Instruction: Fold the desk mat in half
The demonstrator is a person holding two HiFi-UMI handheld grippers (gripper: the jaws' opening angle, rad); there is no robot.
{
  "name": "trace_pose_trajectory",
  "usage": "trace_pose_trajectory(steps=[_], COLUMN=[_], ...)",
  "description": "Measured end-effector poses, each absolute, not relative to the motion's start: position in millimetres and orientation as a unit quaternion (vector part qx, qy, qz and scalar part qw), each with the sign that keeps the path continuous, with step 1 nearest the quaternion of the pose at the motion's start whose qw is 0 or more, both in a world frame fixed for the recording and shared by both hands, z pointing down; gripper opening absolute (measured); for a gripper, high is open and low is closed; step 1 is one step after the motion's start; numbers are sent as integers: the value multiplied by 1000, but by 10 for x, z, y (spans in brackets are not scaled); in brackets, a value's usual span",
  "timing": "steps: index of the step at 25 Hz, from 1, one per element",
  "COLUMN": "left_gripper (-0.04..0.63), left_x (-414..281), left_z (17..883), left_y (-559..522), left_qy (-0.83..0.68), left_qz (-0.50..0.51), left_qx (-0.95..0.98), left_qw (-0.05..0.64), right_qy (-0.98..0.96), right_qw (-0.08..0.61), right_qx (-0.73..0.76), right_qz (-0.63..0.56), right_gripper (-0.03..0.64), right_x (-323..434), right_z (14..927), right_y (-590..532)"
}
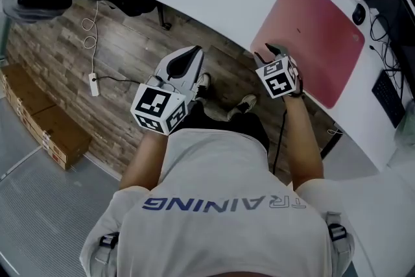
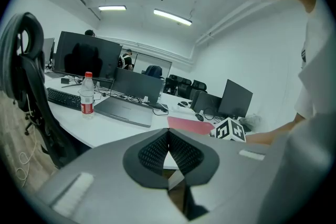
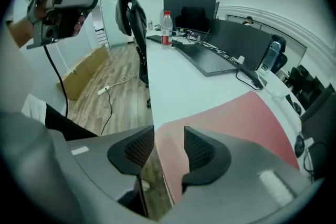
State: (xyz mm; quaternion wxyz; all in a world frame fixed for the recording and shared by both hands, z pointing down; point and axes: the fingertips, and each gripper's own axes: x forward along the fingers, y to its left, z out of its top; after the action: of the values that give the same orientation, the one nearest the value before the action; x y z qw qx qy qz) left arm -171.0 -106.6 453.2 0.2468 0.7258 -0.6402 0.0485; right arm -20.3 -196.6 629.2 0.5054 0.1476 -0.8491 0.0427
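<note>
Just one word reads here: "TRAINING", upside down from this angle, across the back of the person's T-shirt (image 1: 224,204).

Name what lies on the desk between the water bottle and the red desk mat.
An open grey laptop sits between the water bottle and the desk mat, clearest in the left gripper view.

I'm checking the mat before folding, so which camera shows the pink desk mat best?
The head view: nearly the whole desk mat shows, lying flat. The right gripper view shows it foreshortened, its near corner between the open fingers; the left gripper view, a thin distant strip.
</note>
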Motion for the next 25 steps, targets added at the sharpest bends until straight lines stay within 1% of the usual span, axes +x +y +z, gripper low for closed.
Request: trace_pose_trajectory(steps=[8,12,16,19,25], left_gripper=[-2,-2,-2,-2,-2], left_x=[-1820,-1867,-1891,-1887,-1838], left_z=[4639,4678,4706,4726,4753], left_y=[-1017,-1059,-1067,-1055,-1054], left_qy=[-641,-641,-642,-643,-641], left_qz=[40,22,23,22,21], left_qx=[717,712,708,706,706], left_qw=[270,287,291,296,301], right_qy=[-820,-810,-806,-809,-814], right_qw=[562,578,583,578,572], right_qx=[107,97,96,102,96], right_qz=[-14,-38,-44,-39,-25], right_gripper=[198,184,169,145,138], right_x=[-241,-230,-237,-238,-231], right_z=[6619,6721,6770,6757,6756], right_y=[-1812,-1782,-1796,-1819,-1826])
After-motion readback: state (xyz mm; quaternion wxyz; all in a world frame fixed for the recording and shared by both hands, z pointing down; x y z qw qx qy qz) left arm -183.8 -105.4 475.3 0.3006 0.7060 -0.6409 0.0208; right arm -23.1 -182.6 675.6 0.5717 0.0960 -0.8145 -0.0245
